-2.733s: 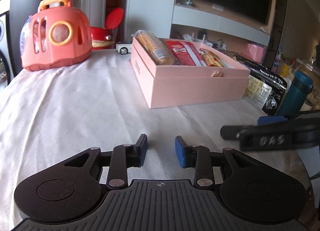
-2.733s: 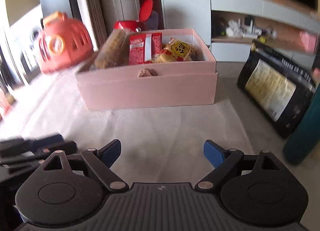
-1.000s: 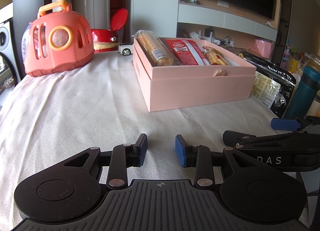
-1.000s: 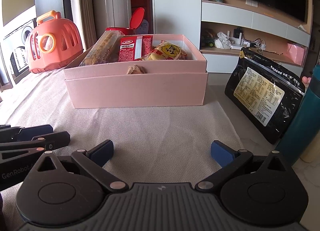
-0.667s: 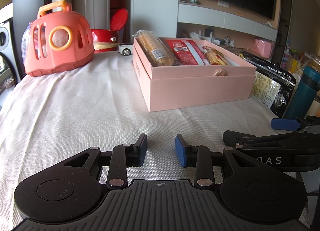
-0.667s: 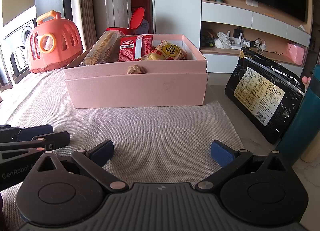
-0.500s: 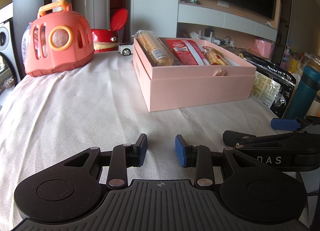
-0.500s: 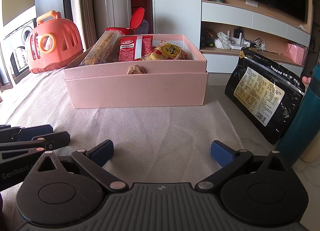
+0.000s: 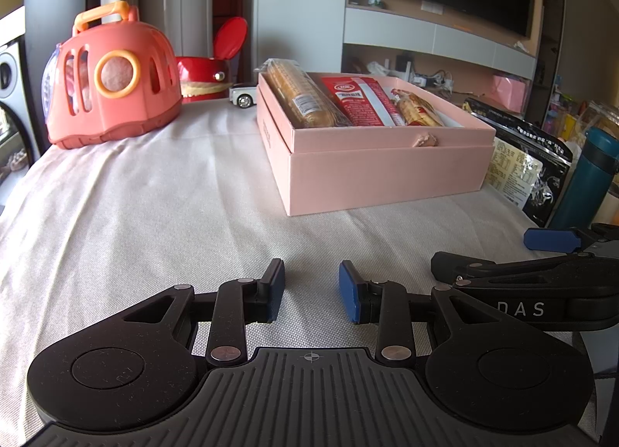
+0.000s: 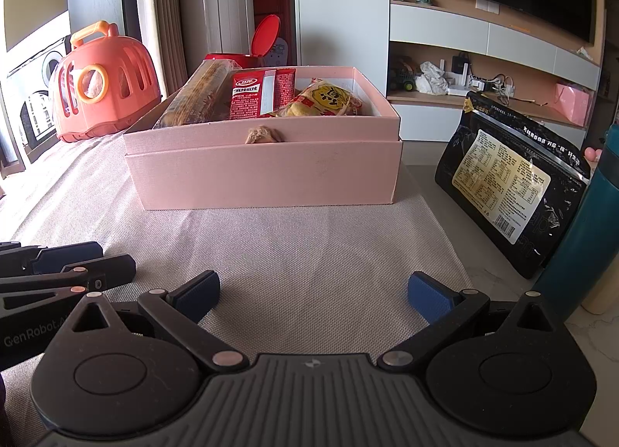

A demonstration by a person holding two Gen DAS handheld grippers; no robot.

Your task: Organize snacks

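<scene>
Looking back a second, nothing's changed: your left gripper (image 9: 311,290) is still slightly apart, the right gripper (image 10: 311,292) wide, both empty. Snack packets (image 10: 263,96) sit in the pink box (image 10: 267,176), so you're probably done.

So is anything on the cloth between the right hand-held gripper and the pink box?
Nothing visible: only bare cloth lies between the right hand-held gripper, open and empty, and the pink box.
</scene>
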